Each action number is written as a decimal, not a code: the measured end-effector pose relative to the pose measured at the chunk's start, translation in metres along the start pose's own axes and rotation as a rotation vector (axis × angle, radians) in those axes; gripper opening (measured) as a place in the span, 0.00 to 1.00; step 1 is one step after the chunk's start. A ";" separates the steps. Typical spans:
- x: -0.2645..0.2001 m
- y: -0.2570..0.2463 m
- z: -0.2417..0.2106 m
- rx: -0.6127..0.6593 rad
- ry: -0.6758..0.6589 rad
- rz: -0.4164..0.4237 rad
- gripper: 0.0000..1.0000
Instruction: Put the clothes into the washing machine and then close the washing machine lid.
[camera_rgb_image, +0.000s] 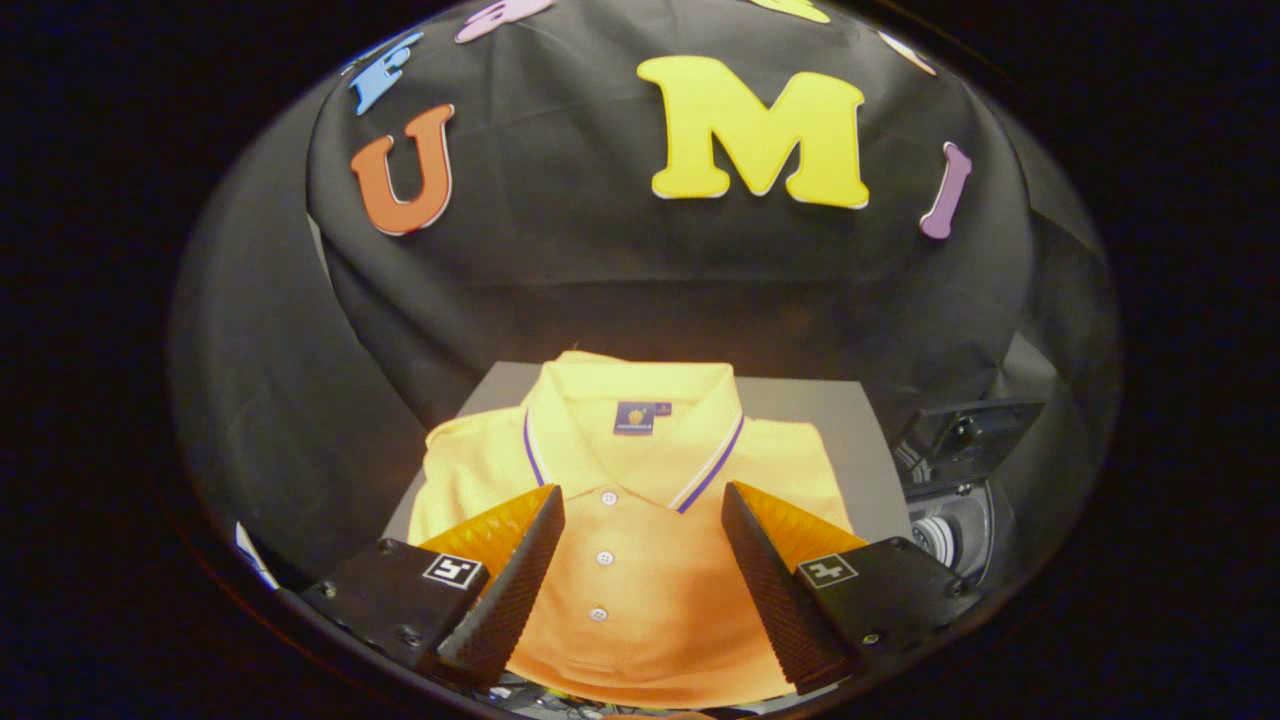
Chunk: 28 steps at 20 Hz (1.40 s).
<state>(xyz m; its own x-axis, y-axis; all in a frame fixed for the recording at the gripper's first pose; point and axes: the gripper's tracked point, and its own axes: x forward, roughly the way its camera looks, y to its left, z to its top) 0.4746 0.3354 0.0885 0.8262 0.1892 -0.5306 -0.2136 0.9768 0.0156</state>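
Note:
A folded yellow polo shirt (630, 500) with a purple-striped collar and white buttons lies flat on a grey board (850, 420). My gripper (640, 505) hovers over the shirt's button placket, open wide. The two black ribbed fingers (520, 580) stand on either side of the buttons, and I cannot tell whether they touch the cloth. To the right of the board, lower down, sits the small washing machine (950, 530) with its dark lid (985, 425) raised.
Black cloth hangs close behind the board and wraps round on the left. The washing machine's opening lies just off the board's right edge. Some cables show below the shirt's near edge.

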 end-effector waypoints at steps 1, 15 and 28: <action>0.007 -0.003 -0.007 -0.002 0.022 -0.016 0.99; 0.019 -0.004 -0.022 -0.046 0.112 -0.088 0.99; 0.016 -0.026 -0.021 -0.104 0.028 0.066 0.20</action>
<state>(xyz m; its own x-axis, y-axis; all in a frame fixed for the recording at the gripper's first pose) 0.4826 0.3110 0.0615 0.7940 0.2487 -0.5547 -0.3212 0.9463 -0.0356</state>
